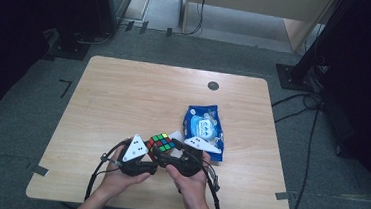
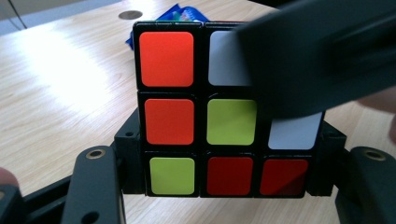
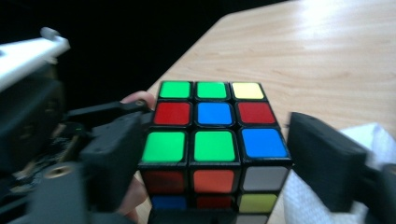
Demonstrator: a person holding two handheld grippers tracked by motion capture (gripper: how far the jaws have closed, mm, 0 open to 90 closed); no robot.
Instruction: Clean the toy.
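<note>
High view: a pale wooden table (image 1: pixel 124 94) carries a scrambled puzzle cube (image 1: pixel 161 142), held just above the middle of the near edge between two hand-held tools. The left gripper (image 1: pixel 150 158) meets the cube from the left and below, the right gripper (image 1: pixel 167 150) from the right; the person's hands (image 1: pixel 117 177) enter over the near edge. A blue snack bag (image 1: pixel 203 128) lies just right of the cube, toward the right edge, with a white paper (image 1: pixel 177 135) between bag and cube. A small round grommet (image 1: pixel 213 85) sits near the far edge. Left gripper view: the cube (image 2: pixel 201 112) stands squarely between this tool's black jaws, which are pressed on its lower layer from both sides; face shows orange, white, lime and red stickers. A dark bar of the other tool (image 2: pixel 317 56) crosses the upper right corner, blurred, so contact there cannot be judged. The blue bag (image 2: pixel 180 11) peeks out behind the cube. Right gripper view: the cube (image 3: pixel 212 135) sits between this tool's jaws, which stand spread; the right one appears clear of the cube, the left one close beside it. Top face shows green, yellow, red and blue. The white paper (image 3: pixel 308 196) lies at lower right.
</note>
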